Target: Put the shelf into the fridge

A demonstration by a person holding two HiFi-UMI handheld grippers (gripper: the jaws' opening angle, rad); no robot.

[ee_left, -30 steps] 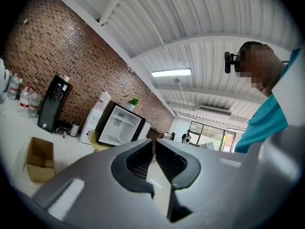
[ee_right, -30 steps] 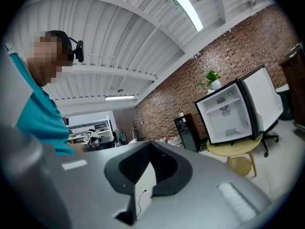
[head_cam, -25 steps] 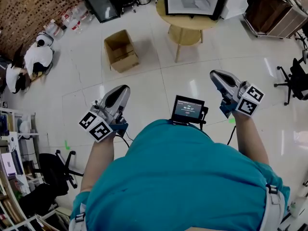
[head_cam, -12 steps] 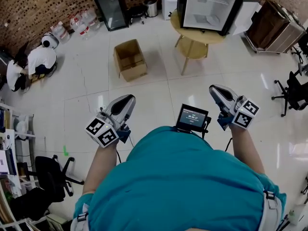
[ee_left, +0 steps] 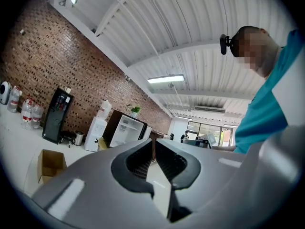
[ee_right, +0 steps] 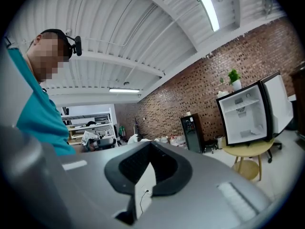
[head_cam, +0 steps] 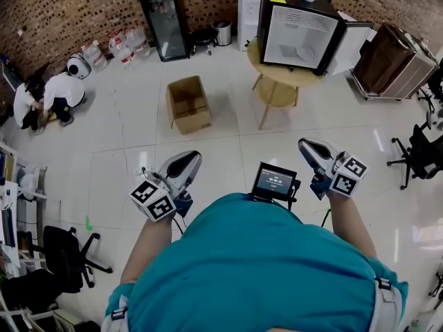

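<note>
Evidently both hands are free: the left gripper (head_cam: pixel 196 156) and right gripper (head_cam: pixel 303 144) have their jaws together on nothing, held level ahead of the torso, well apart from the fridge (head_cam: pixel 297 37) at 1 o'clock. It stands door-open on a round surface (head_cam: pixel 277 77), ready for access. A ledge (ee_right: pixel 244 105) shows inside; whether that is the shelf, I cannot tell.
</note>
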